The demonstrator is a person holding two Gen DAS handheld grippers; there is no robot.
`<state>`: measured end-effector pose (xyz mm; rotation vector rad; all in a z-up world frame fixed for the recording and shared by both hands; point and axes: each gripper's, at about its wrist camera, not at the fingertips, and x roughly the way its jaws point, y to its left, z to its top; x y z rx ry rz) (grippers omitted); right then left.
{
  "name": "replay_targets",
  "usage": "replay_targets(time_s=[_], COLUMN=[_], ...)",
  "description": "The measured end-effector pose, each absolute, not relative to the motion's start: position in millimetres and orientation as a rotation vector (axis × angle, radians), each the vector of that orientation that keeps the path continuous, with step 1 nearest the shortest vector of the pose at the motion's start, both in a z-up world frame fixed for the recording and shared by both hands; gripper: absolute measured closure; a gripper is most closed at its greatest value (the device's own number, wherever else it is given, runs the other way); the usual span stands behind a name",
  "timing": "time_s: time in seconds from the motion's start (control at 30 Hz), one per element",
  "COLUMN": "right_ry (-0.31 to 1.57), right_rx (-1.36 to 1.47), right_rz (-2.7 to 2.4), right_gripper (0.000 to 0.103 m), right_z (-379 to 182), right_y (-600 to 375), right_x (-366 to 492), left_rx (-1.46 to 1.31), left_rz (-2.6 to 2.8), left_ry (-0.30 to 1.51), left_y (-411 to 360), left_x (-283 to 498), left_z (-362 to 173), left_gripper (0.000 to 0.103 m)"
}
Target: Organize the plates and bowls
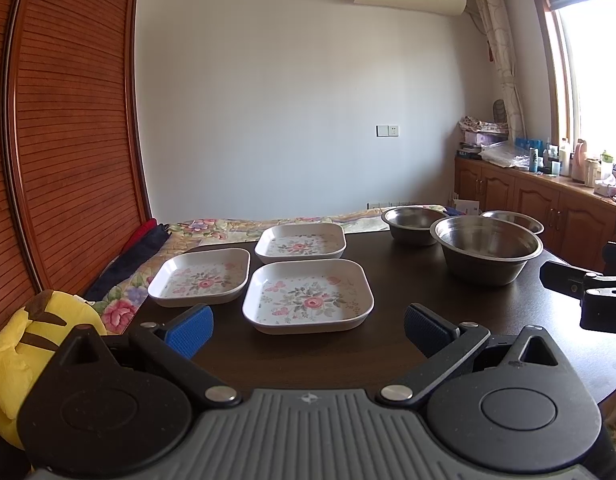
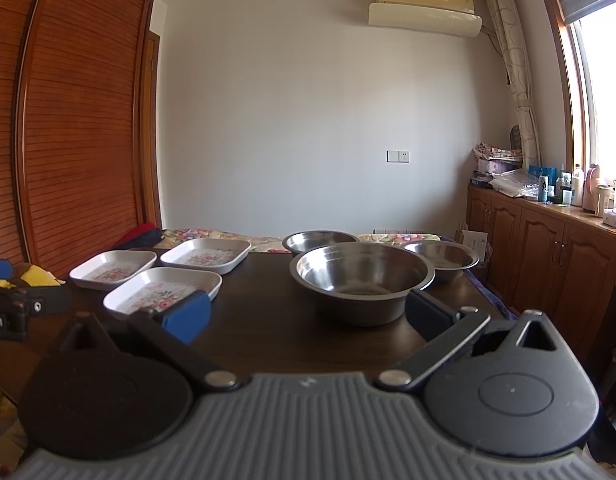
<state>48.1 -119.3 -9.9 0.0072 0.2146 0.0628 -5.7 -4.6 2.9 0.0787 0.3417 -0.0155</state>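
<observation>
Three square white plates with pink flower prints lie on the dark table (image 1: 388,352): a near one (image 1: 308,295), a left one (image 1: 199,276) and a far one (image 1: 300,244). To their right stand three steel bowls: a large near bowl (image 1: 488,254), one behind it to the left (image 1: 414,225) and one at the back right (image 1: 514,221). My left gripper (image 1: 308,330) is open just short of the near plate, holding nothing. My right gripper (image 2: 308,314) is open in front of the large bowl (image 2: 362,282), with nothing between its blue pads.
A bed with a floral cover (image 1: 227,229) runs behind the table, and a yellow plush toy (image 1: 23,344) sits at the left. A slatted wooden wardrobe (image 1: 67,120) fills the left side. Wooden cabinets (image 1: 548,204) with bottles line the right wall under the window.
</observation>
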Motion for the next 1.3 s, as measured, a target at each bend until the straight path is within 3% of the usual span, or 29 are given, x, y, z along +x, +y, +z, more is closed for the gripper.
replay_targets(time_s=[1.1,1.3], right_ry=[0.287,0.335], right_rx=[-0.029,-0.049], right_rz=[0.276,0.345], right_gripper=[0.000,0.004], right_z=[-10,-11], right_y=[-78,-63], right_x=[108,139], left_rx=[0.064,0.050], left_rz=[-0.004,-0.005], left_ry=[0.411,0.419], left_y=[27,43], left_x=[55,79], left_z=[-9,-7], left_gripper=[0.000,0.007])
